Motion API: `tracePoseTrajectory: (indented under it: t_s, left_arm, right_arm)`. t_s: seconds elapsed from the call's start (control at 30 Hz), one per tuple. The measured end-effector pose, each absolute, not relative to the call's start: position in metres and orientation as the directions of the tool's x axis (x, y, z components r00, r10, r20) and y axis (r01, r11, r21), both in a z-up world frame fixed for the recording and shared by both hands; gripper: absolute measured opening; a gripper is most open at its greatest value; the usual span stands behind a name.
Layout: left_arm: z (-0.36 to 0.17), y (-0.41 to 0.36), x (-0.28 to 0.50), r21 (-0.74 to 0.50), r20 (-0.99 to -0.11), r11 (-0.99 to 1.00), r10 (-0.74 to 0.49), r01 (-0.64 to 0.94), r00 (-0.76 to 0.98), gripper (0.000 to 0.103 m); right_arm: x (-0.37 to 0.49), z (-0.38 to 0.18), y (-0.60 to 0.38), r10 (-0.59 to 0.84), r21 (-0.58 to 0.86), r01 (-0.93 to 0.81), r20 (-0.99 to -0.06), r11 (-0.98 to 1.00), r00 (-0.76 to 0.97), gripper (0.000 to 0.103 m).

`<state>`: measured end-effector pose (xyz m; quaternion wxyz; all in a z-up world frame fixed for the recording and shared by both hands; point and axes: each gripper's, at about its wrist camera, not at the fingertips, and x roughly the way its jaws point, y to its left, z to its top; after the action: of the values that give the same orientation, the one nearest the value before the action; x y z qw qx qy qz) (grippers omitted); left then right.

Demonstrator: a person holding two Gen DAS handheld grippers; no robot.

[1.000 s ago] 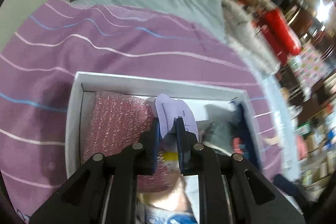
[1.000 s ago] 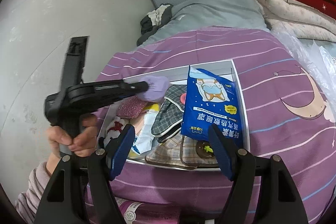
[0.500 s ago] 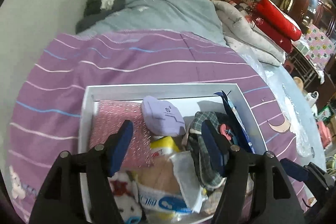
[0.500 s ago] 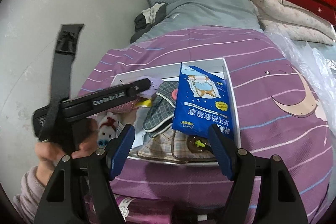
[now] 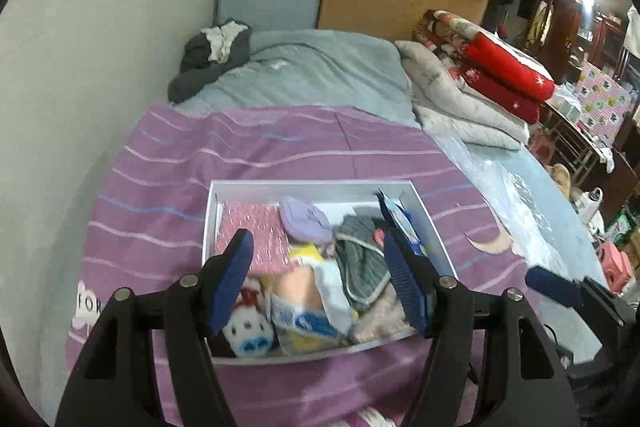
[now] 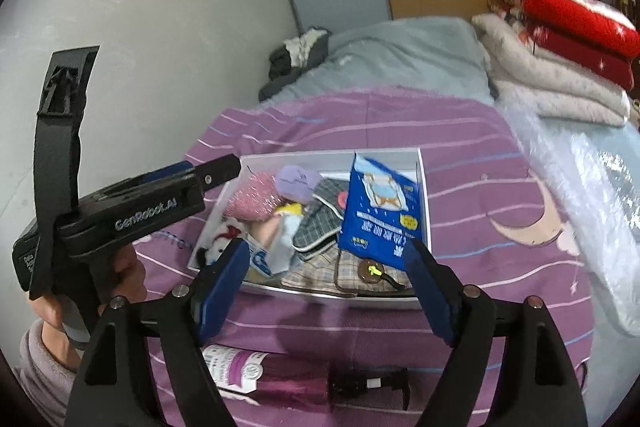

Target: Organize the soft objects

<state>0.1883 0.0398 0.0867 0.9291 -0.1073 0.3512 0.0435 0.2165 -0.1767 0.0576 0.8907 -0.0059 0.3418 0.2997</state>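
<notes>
Both sets of jaws are wide open and hold nothing. The left gripper [image 5: 320, 279] and right gripper [image 6: 324, 287] hang just above the white box [image 5: 280, 185] on the purple bed. A moment ago the left jaws pinched the purple pouch [image 5: 306, 219]; now it lies at 12 o'clock in the box. Next, pick one soft thing slowly, from the top.

Folded red quilts [image 5: 504, 67], pump bottle [image 6: 304, 383]
</notes>
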Motion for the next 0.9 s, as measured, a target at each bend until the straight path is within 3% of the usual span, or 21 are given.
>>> tracePoseTrajectory:
  t_s: [0.53, 0.9]
  left_arm:
    - [0.086, 0.027, 0.117, -0.161, -0.678, 0.961, 0.056, -0.223, 0.732, 0.069]
    - [0.093, 0.007, 0.072, -0.143, -0.675, 0.976, 0.027, -0.167, 0.737, 0.069]
  right_arm:
    - [0.159, 0.075, -0.192, 0.517, 0.155, -0.551, -0.612, 0.82, 0.598, 0.08]
    - [0.109, 0.069, -0.196, 0.513, 0.149, -0.553, -0.622, 0.82, 0.592, 0.08]
